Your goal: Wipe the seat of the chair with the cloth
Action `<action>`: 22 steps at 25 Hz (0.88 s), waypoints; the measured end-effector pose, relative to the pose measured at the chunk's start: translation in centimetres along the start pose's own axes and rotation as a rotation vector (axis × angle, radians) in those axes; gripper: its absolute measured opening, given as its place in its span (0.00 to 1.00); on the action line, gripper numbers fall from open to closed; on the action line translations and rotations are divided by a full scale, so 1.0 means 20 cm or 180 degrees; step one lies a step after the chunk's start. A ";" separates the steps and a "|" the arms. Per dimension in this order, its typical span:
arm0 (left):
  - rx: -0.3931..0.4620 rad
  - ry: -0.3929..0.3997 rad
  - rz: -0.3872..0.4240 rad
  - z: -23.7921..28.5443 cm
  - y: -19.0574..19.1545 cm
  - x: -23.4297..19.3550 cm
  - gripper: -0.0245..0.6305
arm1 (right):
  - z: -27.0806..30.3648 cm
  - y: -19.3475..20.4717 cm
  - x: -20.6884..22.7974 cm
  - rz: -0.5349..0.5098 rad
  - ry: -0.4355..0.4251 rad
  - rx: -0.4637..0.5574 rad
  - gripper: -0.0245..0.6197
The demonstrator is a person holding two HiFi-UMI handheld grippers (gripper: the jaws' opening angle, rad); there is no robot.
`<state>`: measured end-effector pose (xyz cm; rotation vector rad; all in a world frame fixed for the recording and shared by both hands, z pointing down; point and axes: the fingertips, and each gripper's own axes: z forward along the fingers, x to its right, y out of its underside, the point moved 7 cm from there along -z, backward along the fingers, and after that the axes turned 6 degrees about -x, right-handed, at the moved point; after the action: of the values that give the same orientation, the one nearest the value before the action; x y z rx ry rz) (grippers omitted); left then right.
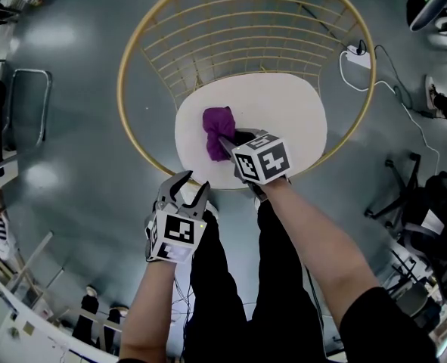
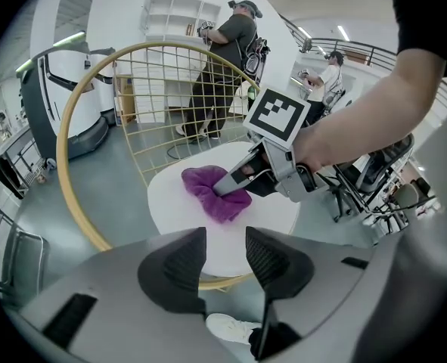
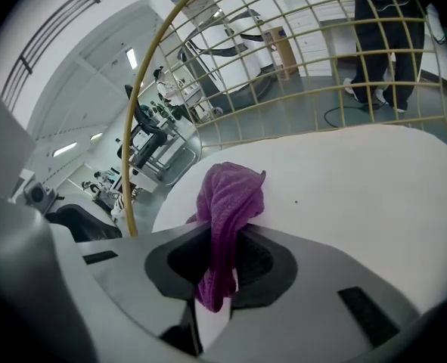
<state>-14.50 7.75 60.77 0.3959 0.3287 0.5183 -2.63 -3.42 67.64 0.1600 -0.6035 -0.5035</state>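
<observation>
On the left part of the seat [image 1: 291, 112], the right gripper [image 1: 226, 143] is clamping the purple cloth [image 1: 218, 125] against it — wiping is likely barely starting. Off the seat's front edge, the left gripper [image 1: 184, 192] is hovering, jaws apart, empty.

Cloth's [image 1: 218, 127] near end under the right gripper [image 1: 225, 142]; seat's [image 1: 299, 116] near rim partly behind that gripper's marker cube [image 1: 262, 157].

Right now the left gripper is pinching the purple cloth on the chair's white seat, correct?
Wrong side: the right gripper is shut on the purple cloth on the white seat, as the right gripper view shows; the left gripper is open and empty.
</observation>
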 end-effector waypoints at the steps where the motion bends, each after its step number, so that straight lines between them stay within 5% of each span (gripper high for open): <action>1: 0.0001 0.0003 0.0006 0.01 -0.01 0.01 0.30 | -0.01 0.00 0.02 0.0009 0.0024 0.0005 0.15; 16: -0.0036 0.0042 0.0122 0.08 -0.12 0.11 0.30 | -0.47 0.15 0.63 0.0603 0.0796 0.0214 0.15; 22: -0.0057 0.0053 0.0144 0.09 -0.17 0.16 0.30 | -0.65 0.20 0.77 0.0794 0.0901 0.0344 0.15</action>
<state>-9.80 6.30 60.23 0.3825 0.3315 0.5687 17.33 -7.65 65.89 0.2501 -0.3666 -0.2012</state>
